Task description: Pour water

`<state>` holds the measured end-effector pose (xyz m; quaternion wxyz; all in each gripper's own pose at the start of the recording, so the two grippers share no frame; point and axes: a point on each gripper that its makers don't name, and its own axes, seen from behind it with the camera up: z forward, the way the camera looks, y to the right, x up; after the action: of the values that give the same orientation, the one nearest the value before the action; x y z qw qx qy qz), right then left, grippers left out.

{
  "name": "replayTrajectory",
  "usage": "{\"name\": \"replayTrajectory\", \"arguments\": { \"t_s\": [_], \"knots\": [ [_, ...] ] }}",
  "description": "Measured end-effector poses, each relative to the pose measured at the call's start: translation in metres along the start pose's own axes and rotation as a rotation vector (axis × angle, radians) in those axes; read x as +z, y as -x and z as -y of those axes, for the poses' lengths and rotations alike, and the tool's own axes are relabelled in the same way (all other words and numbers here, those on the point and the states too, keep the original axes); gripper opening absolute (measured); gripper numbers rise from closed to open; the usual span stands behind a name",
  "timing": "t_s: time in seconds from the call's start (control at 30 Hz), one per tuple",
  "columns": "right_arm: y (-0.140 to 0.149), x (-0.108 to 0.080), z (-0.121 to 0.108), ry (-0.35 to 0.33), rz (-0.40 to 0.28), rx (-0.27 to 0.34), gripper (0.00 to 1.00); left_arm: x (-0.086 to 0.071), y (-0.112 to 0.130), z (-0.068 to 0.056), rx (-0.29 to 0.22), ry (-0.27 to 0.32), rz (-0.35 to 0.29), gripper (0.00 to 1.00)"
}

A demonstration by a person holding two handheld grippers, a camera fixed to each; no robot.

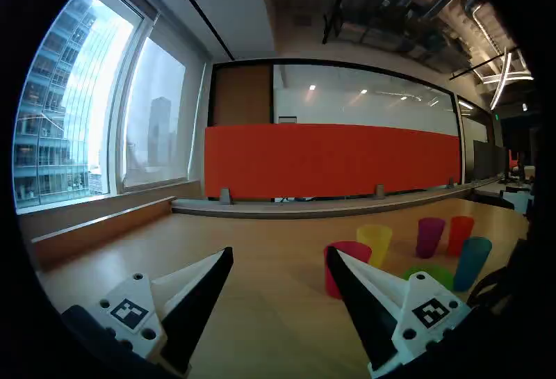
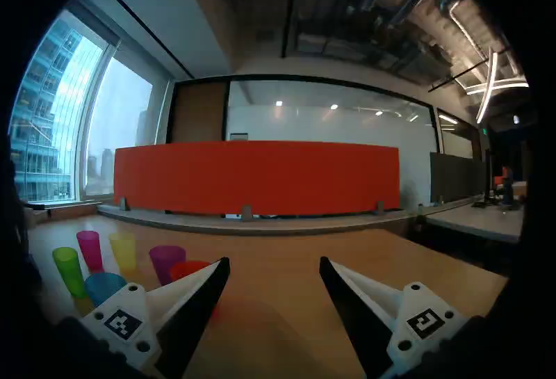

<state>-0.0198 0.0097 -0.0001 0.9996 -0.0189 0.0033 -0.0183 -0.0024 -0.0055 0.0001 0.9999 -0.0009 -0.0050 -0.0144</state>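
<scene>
In the left gripper view, your left gripper [image 1: 278, 254] hovers over the wooden table [image 1: 278, 323] with its fingers spread wide, gripping nothing. The cups stand ahead to the right. A pink cup [image 1: 356, 247] is nearest, partly behind the right finger, with a yellow cup [image 1: 375, 238] just behind it. Farther right are a purple cup [image 1: 429, 236], an orange cup [image 1: 460, 234], a teal cup [image 1: 472, 262] and a green cup [image 1: 431, 275]. You cannot tell whether any holds water. An orange partition [image 1: 333, 160] crosses the table's far edge, and a window [image 1: 76, 115] lies to the left.

In the right gripper view, your right gripper [image 2: 273, 262] also has its fingers apart and holds nothing. The cups cluster at lower left, with the orange cup [image 2: 186, 268] just behind the left fingertip.
</scene>
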Motion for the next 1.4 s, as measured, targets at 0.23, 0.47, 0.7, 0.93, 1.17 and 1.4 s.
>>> {"name": "replayTrajectory", "arguments": {
  "t_s": [0.23, 0.47, 0.7, 0.93, 1.17, 1.4],
  "knots": [
    [0.0033, -0.0008, -0.0001, 0.002, 0.021, 0.002, 1.00, -0.0003, 0.0000, 0.0005, 0.000, 0.000, 0.000, 1.00],
    [0.0055, -0.0011, 0.0022, -0.007, 0.027, 0.003, 1.00, -0.0002, 0.0001, 0.0006, 0.000, 0.000, 0.000, 1.00],
    [0.0061, -0.0005, 0.0037, -0.016, 0.029, 0.004, 1.00, 0.0000, 0.0006, 0.0005, 0.000, 0.000, 0.000, 1.00],
    [0.0062, 0.0001, 0.0037, -0.015, 0.029, 0.004, 1.00, 0.0007, 0.0010, 0.0001, 0.000, 0.000, 0.000, 1.00],
    [0.0060, -0.0001, 0.0038, -0.015, 0.030, 0.004, 1.00, 0.0002, 0.0011, 0.0004, -0.001, 0.000, 0.000, 1.00],
    [0.0061, -0.0005, 0.0041, -0.015, 0.030, 0.004, 1.00, 0.0000, 0.0010, 0.0000, -0.001, 0.000, 0.000, 1.00]
  ]
}}
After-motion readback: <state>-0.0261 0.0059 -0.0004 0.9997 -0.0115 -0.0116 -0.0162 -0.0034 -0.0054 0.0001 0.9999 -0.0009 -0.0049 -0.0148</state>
